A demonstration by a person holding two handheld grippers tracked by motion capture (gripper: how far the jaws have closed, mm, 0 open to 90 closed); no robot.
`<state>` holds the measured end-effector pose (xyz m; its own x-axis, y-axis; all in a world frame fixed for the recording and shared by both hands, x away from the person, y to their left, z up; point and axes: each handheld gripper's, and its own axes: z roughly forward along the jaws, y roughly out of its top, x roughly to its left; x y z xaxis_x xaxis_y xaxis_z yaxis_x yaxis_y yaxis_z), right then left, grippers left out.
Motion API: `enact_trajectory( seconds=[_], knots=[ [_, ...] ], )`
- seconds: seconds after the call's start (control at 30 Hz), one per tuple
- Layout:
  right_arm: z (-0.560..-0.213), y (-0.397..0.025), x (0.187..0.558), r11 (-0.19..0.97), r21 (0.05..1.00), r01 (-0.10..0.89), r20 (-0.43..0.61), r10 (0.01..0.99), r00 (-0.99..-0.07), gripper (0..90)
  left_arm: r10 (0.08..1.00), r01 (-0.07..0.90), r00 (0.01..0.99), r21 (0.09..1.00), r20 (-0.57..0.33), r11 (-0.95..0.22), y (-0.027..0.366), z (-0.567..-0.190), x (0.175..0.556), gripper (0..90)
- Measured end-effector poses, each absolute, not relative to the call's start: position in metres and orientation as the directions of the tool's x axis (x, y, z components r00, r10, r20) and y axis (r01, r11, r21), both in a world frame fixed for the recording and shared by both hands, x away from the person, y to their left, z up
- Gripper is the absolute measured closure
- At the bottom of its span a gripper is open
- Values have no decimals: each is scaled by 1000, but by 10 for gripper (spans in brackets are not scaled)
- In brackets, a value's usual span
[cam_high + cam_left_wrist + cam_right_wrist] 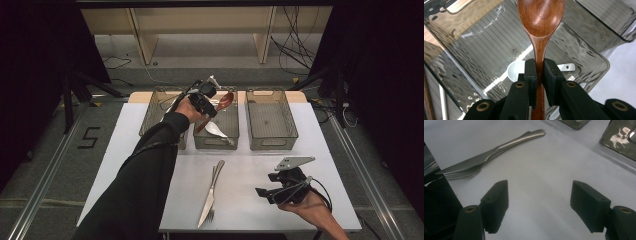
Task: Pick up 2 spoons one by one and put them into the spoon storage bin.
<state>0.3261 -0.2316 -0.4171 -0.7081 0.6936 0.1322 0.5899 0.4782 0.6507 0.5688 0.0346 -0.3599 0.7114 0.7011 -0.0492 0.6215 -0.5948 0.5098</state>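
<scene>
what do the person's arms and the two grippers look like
The left arm wears a long black sleeve reaching the wrist; the right forearm is bare of any sleeve. The left gripper and right gripper are black, with blocky rectangular jaw pads and brass-coloured pivot rings. The right one carries a grey three-cornered plate and trails a black cable.

Your white table [150, 125] sits on grey floor [45, 165]; beyond its far edge you have pale wooden shelving [205, 30], loose cables [295, 50], and black curtains [380, 60] either side
</scene>
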Motion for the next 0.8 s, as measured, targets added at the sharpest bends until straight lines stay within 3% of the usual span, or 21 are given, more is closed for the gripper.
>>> enact_trajectory(
  seconds=[0.2, 0.27, 0.3, 0.57, 0.8],
  knots=[
    [-417, -232, 326, 479, 653, 587, 130, 692, -710, 317, 727, 631, 686, 533, -44, -563, 33, -367, 573, 788],
    [-417, -232, 326, 478, 655, 585, 129, 692, -710, 317, 740, 650, 670, 534, -65, -541, 33, -369, 574, 641],
    [-417, -232, 326, 478, 655, 585, 129, 693, -710, 317, 737, 651, 671, 538, -79, -536, 34, -369, 573, 612],
    [-417, -231, 326, 475, 651, 592, 135, 696, -706, 317, 719, 644, 688, 541, -100, -541, 42, -355, 554, 431],
    [-418, -229, 326, 481, 650, 589, 127, 695, -708, 317, 697, 614, 706, 598, -123, -515, 70, -344, 518, 317]
  ],
)
